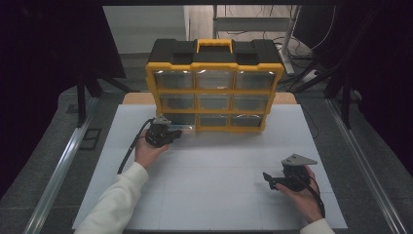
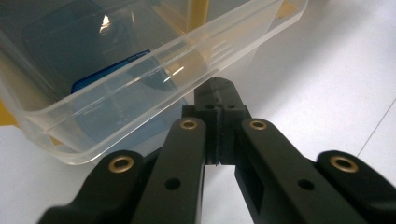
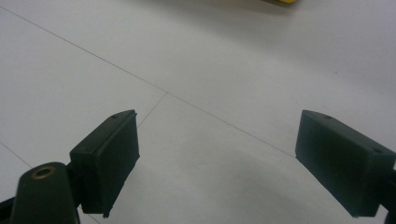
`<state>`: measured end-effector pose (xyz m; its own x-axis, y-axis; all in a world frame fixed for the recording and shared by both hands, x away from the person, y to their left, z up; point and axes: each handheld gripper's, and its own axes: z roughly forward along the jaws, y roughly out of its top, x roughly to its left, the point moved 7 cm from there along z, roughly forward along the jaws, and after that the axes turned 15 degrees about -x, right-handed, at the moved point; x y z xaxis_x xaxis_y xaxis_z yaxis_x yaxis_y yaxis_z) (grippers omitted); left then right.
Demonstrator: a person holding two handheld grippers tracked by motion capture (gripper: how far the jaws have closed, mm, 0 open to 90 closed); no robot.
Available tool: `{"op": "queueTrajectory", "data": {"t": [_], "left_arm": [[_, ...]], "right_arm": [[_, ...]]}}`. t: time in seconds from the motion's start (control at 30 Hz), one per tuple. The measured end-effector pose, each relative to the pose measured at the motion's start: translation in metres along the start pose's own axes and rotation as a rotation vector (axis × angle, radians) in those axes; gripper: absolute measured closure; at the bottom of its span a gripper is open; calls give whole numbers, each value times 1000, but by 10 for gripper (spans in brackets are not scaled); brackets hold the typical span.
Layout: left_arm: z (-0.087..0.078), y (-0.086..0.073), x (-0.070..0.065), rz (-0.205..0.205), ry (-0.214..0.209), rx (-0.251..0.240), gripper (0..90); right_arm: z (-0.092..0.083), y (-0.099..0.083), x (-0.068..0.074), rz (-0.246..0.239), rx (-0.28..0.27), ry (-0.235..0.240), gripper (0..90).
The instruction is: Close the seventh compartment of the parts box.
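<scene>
The yellow organizer (image 1: 214, 85) stands upright at the far edge of the surface (image 1: 219, 195). The left claw (image 1: 168, 132) is clenched on the rim of its bottom-left clear drawer (image 2: 140, 79). Near the right edge, the right claw (image 1: 269, 179) stands released.

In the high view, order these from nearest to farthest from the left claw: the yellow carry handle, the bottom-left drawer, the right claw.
1. The bottom-left drawer of the yellow organizer, directly at the left claw, whose jaws are shut.
2. The right claw, down at the right on the white table, jaws open.
3. The yellow carry handle, on top of the organizer, at the back.
</scene>
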<state>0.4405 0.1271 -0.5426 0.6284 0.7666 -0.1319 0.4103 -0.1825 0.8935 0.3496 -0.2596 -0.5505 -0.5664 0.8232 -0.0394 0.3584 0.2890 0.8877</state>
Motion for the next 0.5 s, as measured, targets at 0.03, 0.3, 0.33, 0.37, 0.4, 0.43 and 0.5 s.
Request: {"op": "queueTrajectory", "data": {"t": [0.03,0.3,0.33,0.37,0.4,0.43,0.5], "left_arm": [[0,0,1,2,1,2,900],[5,2,3,-3,3,-2,900],[5,2,3,-3,4,-2,900],[6,3,4,-3,4,-2,900],[6,3,4,-4,4,-3,900],[7,3,4,-5,4,-3,900],[8,3,5,-5,5,-2,900]], "right_arm": [[0,0,0,-1,0,0,140],[0,0,0,-1,2,-2,140],[0,0,0,-1,2,-2,140],[0,0,0,-1,2,-2,141],[0,0,0,-1,2,-2,140],[0,0,0,-1,2,-2,141],[0,0,0,-1,2,-2,141]]}}
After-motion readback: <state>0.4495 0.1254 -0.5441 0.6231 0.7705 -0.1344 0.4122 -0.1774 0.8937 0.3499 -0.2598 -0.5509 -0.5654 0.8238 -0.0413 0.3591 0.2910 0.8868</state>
